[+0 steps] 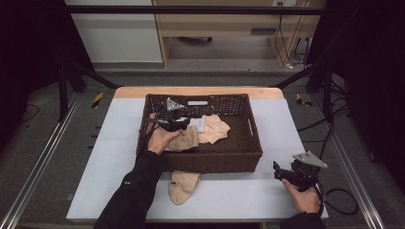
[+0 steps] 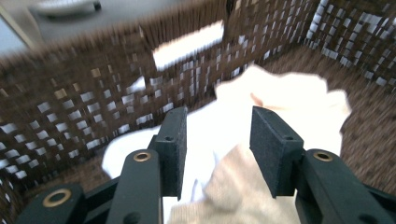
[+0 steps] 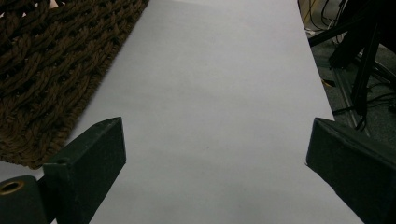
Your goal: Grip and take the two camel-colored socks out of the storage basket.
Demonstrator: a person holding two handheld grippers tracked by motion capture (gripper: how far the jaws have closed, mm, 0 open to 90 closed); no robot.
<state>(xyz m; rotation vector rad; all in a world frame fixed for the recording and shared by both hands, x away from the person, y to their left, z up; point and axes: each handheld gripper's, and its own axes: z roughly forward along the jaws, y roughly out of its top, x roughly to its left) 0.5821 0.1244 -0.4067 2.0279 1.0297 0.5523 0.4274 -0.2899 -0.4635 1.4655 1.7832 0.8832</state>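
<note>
Seen from the high view, a dark wicker basket (image 1: 248, 143) sits at the centre of the frame on a pale worktop (image 1: 105, 157), with beige socks (image 1: 212, 128) and a white cloth (image 1: 199, 124) lying on its floor. The left gripper (image 1: 173, 120), held in a hand reaching from the lower left, hovers inside the basket's left half just above another beige sock (image 1: 186, 140). One more sock (image 1: 183, 185) lies on the worktop in front of the basket, touching its near wall. At the lower right of the frame the right gripper (image 1: 285, 172) rests low over the bare worktop, well apart from the basket. In the left gripper view, blurred by motion, the two black fingers (image 2: 172, 140) stand part open with a gap between them; the beige sock (image 2: 233, 186) and white cloth (image 2: 205, 126) lie beneath, and nothing is clasped. In the right gripper view, the fingers (image 3: 88, 163) are spread wide at the bottom corners of the frame, gripping nothing, over the pale worktop (image 3: 210, 116), with the basket's woven wall (image 3: 46, 70) in the upper left.
</note>
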